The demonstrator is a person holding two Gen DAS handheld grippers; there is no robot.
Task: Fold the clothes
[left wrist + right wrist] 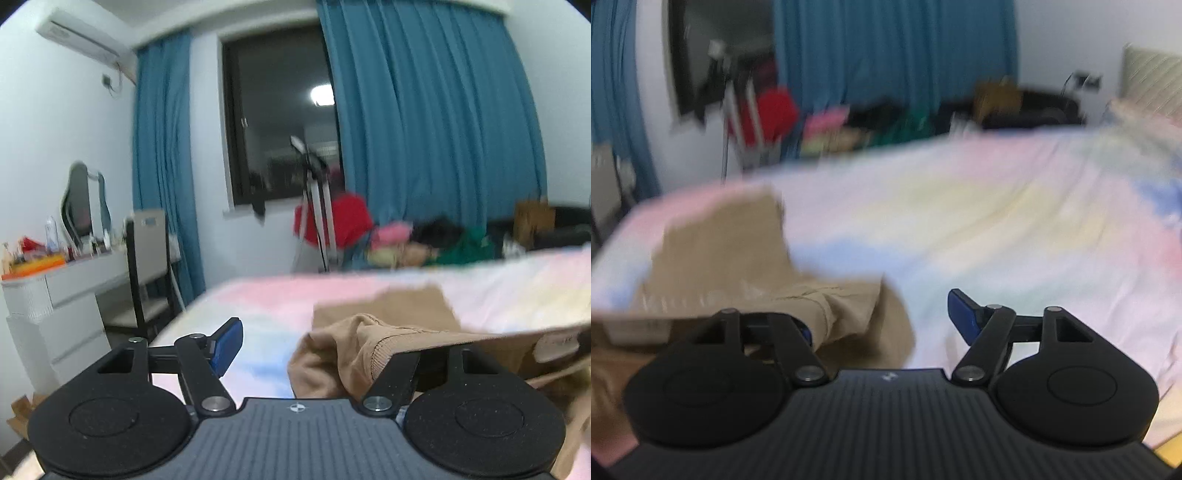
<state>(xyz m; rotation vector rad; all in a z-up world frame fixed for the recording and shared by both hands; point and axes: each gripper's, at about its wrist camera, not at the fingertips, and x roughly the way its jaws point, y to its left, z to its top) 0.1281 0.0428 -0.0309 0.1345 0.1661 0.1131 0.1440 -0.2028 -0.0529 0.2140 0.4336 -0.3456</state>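
A tan garment (384, 332) lies on the pastel bedspread (266, 302). My left gripper (317, 347) is open; its blue left pad (227, 345) is bare and the garment's ribbed edge drapes over its right finger, which is hidden. In the right wrist view the same tan garment (738, 266) stretches left across the bed (997, 221). My right gripper (882, 321) is open; the cloth covers its left finger and its blue right pad (964, 314) is bare. The right wrist view is blurred.
A white dresser (55, 295) with a mirror and a chair (147, 258) stand left of the bed. A tripod (314, 206) and a pile of coloured clothes (424, 243) are beyond the far edge, under blue curtains (424, 110). A headboard (1148, 81) is at the right.
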